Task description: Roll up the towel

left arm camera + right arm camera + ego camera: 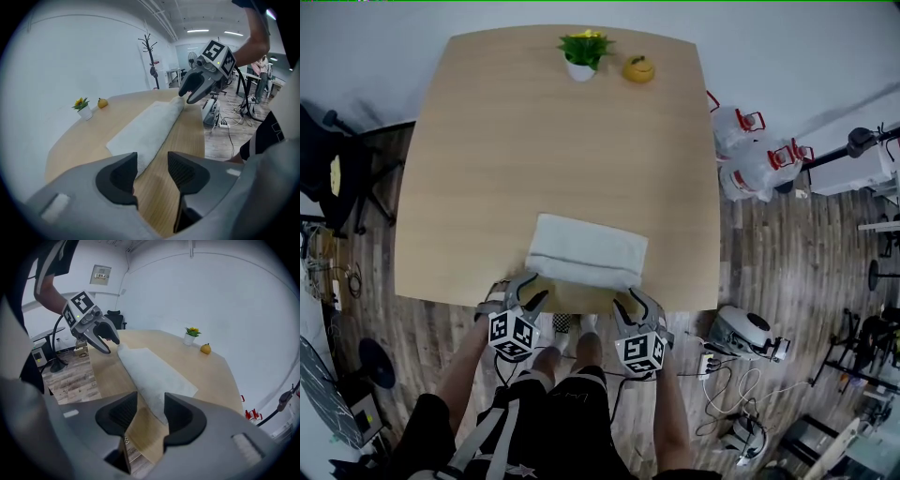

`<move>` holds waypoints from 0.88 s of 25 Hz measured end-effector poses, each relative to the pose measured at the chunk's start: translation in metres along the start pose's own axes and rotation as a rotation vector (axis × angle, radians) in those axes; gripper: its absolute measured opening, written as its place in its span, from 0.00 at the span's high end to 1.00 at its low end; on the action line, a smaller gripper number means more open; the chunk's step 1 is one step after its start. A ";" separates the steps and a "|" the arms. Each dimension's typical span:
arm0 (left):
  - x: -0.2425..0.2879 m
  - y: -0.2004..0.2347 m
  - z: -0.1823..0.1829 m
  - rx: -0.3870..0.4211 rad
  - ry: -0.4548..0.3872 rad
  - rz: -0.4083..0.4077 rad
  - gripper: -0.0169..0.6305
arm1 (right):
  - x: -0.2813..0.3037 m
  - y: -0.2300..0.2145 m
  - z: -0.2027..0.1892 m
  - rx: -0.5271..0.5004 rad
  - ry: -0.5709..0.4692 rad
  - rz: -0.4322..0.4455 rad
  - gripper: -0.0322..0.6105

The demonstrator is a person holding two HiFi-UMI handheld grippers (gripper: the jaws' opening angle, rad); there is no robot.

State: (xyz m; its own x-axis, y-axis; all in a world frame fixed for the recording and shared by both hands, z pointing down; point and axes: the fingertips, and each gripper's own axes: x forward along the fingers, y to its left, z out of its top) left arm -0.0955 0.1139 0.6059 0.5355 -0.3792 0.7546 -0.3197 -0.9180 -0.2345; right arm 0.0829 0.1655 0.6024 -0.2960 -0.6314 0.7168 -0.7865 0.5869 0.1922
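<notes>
Hand-held left gripper (528,292) and right gripper (635,302), jaws apart and empty, at the near edge of the light wooden desk (553,141)
The white cloth towel (589,248) looks partly rolled, its far half flat

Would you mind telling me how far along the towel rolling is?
Done: the towel looks rolled along its near edge; its far part lies flat on the table. In hand: nothing; the left hand-held gripper and right hand-held gripper hover open at the roll. Left: rolling the flat part.
</notes>
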 end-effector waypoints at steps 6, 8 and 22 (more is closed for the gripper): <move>0.017 0.004 -0.009 0.013 0.025 -0.006 0.64 | 0.017 -0.003 -0.014 -0.016 0.033 0.016 0.67; 0.021 0.006 -0.011 0.011 0.031 -0.008 0.65 | 0.020 -0.004 -0.016 -0.015 0.040 0.020 0.67; 0.034 0.008 -0.017 0.024 0.072 -0.058 0.70 | 0.033 -0.012 -0.027 -0.059 0.094 0.048 0.78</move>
State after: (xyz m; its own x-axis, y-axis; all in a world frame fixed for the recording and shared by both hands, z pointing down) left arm -0.0930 0.0952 0.6399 0.4946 -0.3167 0.8093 -0.2708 -0.9410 -0.2028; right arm 0.0978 0.1514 0.6416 -0.2779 -0.5534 0.7852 -0.7389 0.6454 0.1934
